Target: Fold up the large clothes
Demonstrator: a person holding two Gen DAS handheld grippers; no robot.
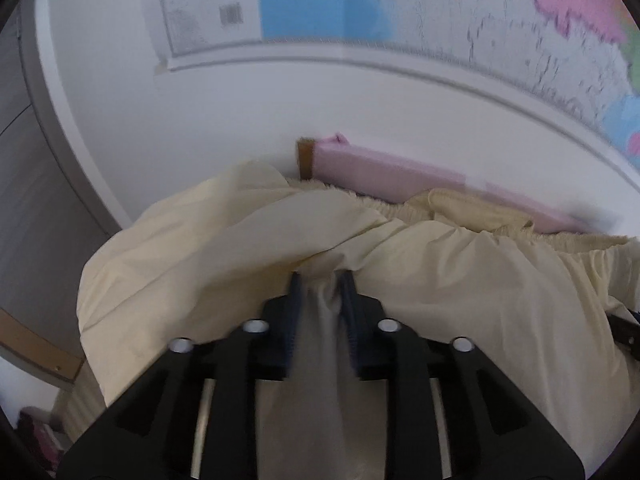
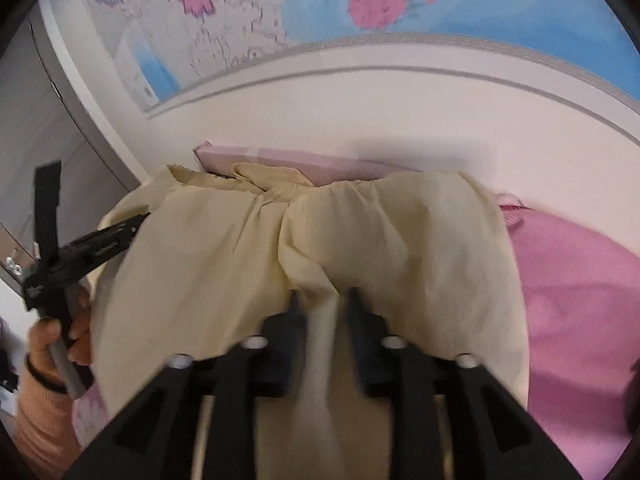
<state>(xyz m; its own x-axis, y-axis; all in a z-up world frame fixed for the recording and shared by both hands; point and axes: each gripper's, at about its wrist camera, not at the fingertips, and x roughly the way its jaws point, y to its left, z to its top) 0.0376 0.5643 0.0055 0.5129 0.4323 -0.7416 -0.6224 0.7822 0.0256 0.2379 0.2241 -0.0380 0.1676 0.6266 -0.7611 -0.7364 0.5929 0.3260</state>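
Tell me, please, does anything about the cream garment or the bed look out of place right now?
Nothing looks damaged or spilled. The cream garment is simply bunched and creased rather than flat, with fabric running between the fingers of both the left gripper and right gripper.

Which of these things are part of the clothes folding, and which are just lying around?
Part of the job:
- pale yellow garment, bunched up
- left gripper, cloth between its fingers
- right gripper, cloth between its fingers

Just lying about:
- wall map
- pink bedding beside the garment
- pink padded strip along the wall
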